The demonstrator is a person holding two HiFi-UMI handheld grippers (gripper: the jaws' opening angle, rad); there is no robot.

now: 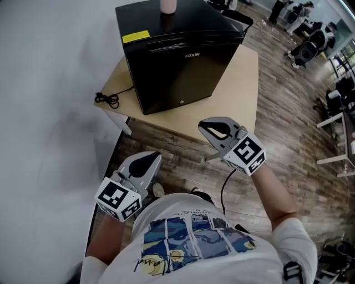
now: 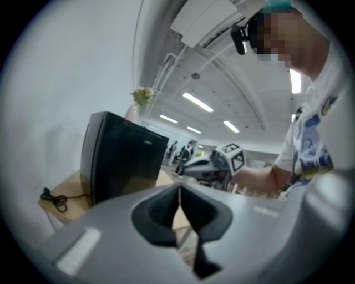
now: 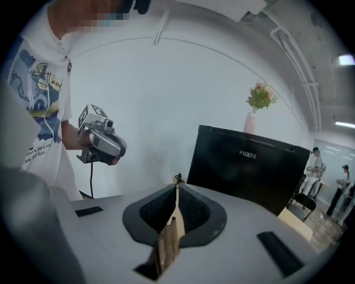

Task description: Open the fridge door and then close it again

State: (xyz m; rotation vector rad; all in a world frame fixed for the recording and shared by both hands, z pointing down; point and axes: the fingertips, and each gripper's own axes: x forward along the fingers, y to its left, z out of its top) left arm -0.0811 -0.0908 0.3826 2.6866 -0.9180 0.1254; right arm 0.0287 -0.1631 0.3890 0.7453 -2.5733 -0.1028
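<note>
A black mini fridge [image 1: 172,61] stands on a light wooden table [image 1: 241,83] with its door closed and facing me. In the left gripper view the fridge [image 2: 119,161] sits left of centre; in the right gripper view the fridge [image 3: 244,166] is to the right. My left gripper [image 1: 151,158] hangs low at the left, off the table's front edge, its jaws shut on nothing [image 2: 179,191]. My right gripper [image 1: 203,127] hovers over the table's front edge, short of the door, jaws also shut and empty [image 3: 177,183]. Neither touches the fridge.
A pink vase [image 1: 168,5] with flowers stands on the fridge top. A black cable [image 1: 108,99] coils on the table's left corner. A white wall runs along the left. Wood flooring, chairs [image 1: 308,47] and desks lie to the right.
</note>
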